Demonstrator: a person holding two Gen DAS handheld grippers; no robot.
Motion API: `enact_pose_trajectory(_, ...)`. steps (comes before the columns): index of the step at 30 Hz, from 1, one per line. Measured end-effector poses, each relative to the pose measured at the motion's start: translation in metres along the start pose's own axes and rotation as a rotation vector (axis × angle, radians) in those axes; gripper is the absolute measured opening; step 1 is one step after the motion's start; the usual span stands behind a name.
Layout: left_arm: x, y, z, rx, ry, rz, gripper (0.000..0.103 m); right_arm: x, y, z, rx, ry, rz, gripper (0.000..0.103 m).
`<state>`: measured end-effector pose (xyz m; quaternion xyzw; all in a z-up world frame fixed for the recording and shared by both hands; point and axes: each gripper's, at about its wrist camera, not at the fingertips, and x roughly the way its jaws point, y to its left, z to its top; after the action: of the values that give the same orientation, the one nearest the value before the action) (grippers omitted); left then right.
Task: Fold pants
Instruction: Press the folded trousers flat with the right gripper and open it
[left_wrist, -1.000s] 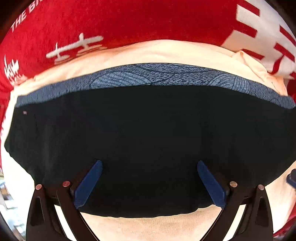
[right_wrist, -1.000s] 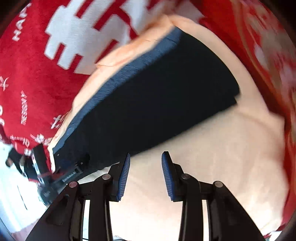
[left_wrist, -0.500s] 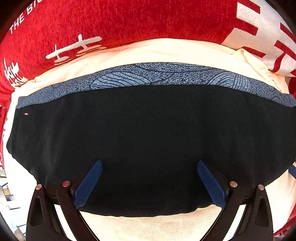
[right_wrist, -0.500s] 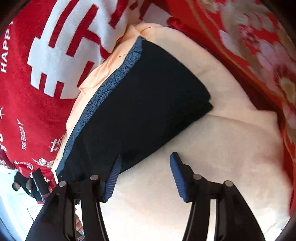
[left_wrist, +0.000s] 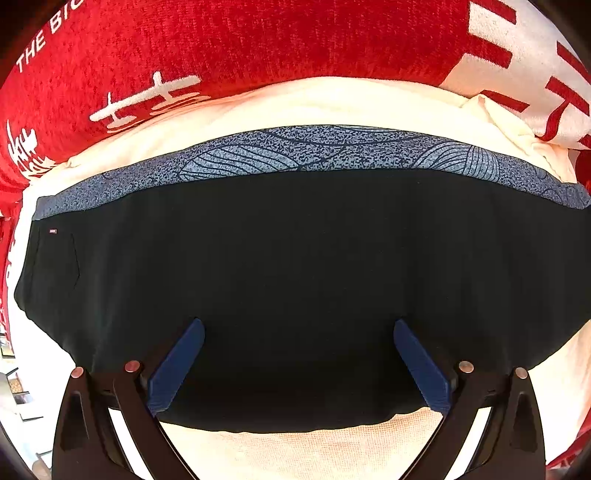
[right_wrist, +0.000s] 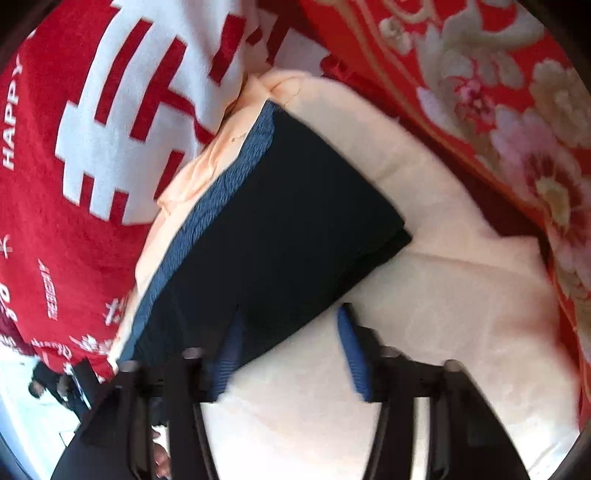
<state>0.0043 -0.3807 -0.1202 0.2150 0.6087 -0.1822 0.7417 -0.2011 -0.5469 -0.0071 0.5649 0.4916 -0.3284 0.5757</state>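
Note:
The black pants (left_wrist: 295, 277) lie folded into a flat rectangle on a cream cloth (left_wrist: 295, 450), with a blue patterned waistband (left_wrist: 314, 155) along the far edge. My left gripper (left_wrist: 298, 328) is open and empty, its blue fingers (left_wrist: 177, 365) spread wide over the near part of the pants. In the right wrist view the pants (right_wrist: 266, 236) run diagonally with the folded end at right. My right gripper (right_wrist: 290, 312) is open and empty over the pants' near edge.
A red blanket with white lettering (left_wrist: 221, 48) lies beyond the cream cloth. In the right wrist view a red floral cover (right_wrist: 498, 110) borders the cream cloth (right_wrist: 424, 295) at right. The left gripper's body (right_wrist: 77, 384) shows at lower left.
My right gripper has opened wider and swung toward the folded end of the pants. My left gripper stays open in about the same place.

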Motion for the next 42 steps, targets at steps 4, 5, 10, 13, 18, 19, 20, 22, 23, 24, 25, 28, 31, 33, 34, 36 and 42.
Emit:
enact_pose_trajectory(4,-0.003,-0.001,0.004,0.005,0.009,0.006,0.103,-0.008,0.006,0.003,-0.040,-0.022,-0.013,0.008)
enact_pose_trajectory(5,-0.006,-0.002,0.005,0.005,0.007,0.009,0.103,-0.008,0.008,0.004,-0.062,-0.022,-0.021,0.008)
enact_pose_trajectory(10,-0.019,-0.005,0.010,0.006,-0.010,-0.022,0.103,-0.009,0.005,0.007,-0.072,-0.024,-0.066,0.008)
enact_pose_trajectory(13,-0.024,-0.013,0.013,0.022,-0.014,-0.032,0.103,-0.011,0.006,0.008,-0.074,-0.018,-0.059,0.009)
enact_pose_trajectory(18,-0.027,-0.031,0.019,0.037,-0.028,-0.066,0.103,-0.015,-0.001,0.000,-0.031,0.003,0.006,0.011)
enact_pose_trajectory(19,-0.025,-0.034,0.020,0.041,-0.024,-0.068,0.103,-0.013,-0.006,-0.003,-0.007,0.010,0.032,0.011)
enact_pose_trajectory(20,-0.023,-0.037,0.021,0.044,-0.019,-0.068,0.103,-0.011,-0.009,-0.006,0.010,0.015,0.046,0.012)
enact_pose_trajectory(22,-0.016,-0.041,0.021,0.052,-0.002,-0.055,0.103,-0.009,-0.014,-0.010,0.030,0.015,0.058,0.012)
enact_pose_trajectory(23,-0.012,-0.041,0.021,0.052,0.008,-0.051,0.103,-0.008,-0.016,-0.012,0.039,0.015,0.067,0.012)
enact_pose_trajectory(24,-0.010,-0.041,0.021,0.047,0.010,-0.054,0.103,-0.006,-0.017,-0.014,0.051,0.016,0.079,0.012)
enact_pose_trajectory(25,-0.009,-0.040,0.021,0.040,0.011,-0.057,0.103,-0.005,-0.019,-0.015,0.059,0.016,0.084,0.012)
enact_pose_trajectory(28,-0.010,-0.041,0.024,0.042,0.011,-0.057,0.103,-0.003,-0.020,-0.018,0.065,0.018,0.094,0.012)
enact_pose_trajectory(31,-0.008,-0.040,0.026,0.055,0.010,-0.049,0.103,-0.002,-0.019,-0.020,0.059,0.010,0.094,0.017)
enact_pose_trajectory(33,-0.007,-0.042,0.028,0.055,0.013,-0.050,0.103,-0.002,-0.020,-0.022,0.064,-0.003,0.109,0.030)
enact_pose_trajectory(34,-0.007,-0.042,0.028,0.055,0.013,-0.051,0.103,-0.002,-0.021,-0.022,0.069,-0.010,0.117,0.036)
enact_pose_trajectory(36,-0.007,-0.042,0.031,0.056,0.013,-0.052,0.103,0.000,-0.022,-0.022,0.072,-0.017,0.124,0.037)
enact_pose_trajectory(42,-0.003,-0.040,0.023,0.057,0.005,-0.056,0.103,0.007,-0.027,-0.019,0.087,-0.051,0.199,0.037)
